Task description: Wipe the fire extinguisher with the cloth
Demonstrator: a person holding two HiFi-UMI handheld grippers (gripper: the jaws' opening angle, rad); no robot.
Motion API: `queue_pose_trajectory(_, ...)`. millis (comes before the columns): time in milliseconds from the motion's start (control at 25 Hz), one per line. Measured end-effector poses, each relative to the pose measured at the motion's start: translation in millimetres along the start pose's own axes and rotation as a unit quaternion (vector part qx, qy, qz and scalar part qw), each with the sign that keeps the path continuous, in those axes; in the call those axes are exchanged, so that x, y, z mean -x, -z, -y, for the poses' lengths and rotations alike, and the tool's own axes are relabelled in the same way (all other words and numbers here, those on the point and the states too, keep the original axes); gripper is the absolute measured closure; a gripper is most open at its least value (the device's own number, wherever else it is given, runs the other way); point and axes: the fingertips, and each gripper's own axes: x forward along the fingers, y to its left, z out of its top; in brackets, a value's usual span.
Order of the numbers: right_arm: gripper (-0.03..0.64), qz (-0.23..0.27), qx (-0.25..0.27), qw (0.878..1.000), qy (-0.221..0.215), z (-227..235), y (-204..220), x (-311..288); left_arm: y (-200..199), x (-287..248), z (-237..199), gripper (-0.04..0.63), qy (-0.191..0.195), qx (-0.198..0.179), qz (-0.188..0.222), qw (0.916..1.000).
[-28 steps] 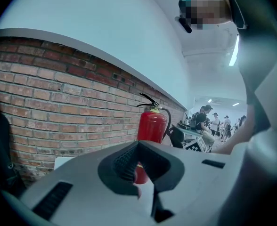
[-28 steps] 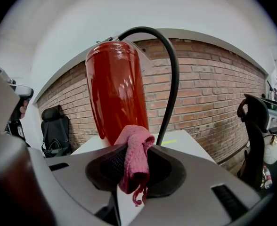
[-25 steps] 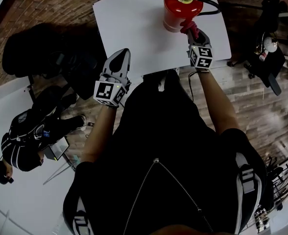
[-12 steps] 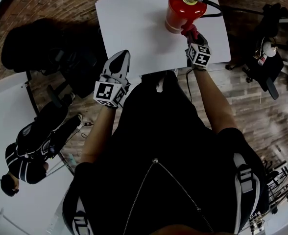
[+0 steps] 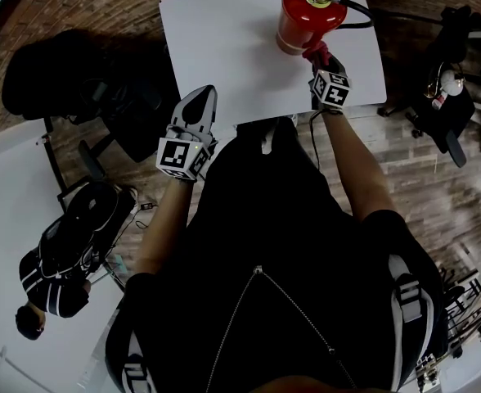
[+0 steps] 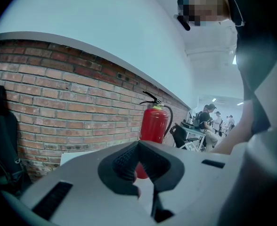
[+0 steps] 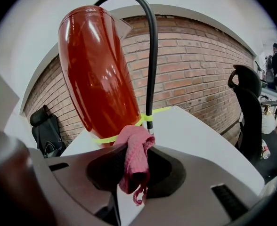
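Note:
A red fire extinguisher (image 5: 306, 15) with a black hose (image 7: 150, 55) stands upright at the far side of the white table (image 5: 224, 47). My right gripper (image 5: 321, 62) is shut on a pink cloth (image 7: 134, 159), and the cloth (image 5: 316, 53) presses against the near lower side of the cylinder (image 7: 98, 74). A yellow band (image 7: 150, 118) runs round the extinguisher's base. My left gripper (image 5: 198, 101) hovers at the table's near left edge, shut with nothing in it. The extinguisher (image 6: 153, 124) shows beyond it in the left gripper view.
A black office chair (image 5: 69, 80) stands left of the table, and a person in black (image 5: 69, 252) is on the floor side at lower left. Another black chair (image 7: 247, 107) and clutter (image 5: 449, 113) sit to the right. A brick wall (image 6: 58, 107) runs behind the table.
My right gripper has slid the cloth slightly farther in against the extinguisher's base. The left gripper has stayed put. The person at lower left has shifted.

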Motion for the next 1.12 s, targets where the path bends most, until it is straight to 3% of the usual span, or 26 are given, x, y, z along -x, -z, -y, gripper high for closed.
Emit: queue_pose_trajectory(1120, 0.514, -0.093, -0.068, 0.993, 0.034, 23.8, 72.4, -53.6, 11.9, 10.1, -9.1, 0.578, -0.021, -0.008, -0.015, 0.9996)
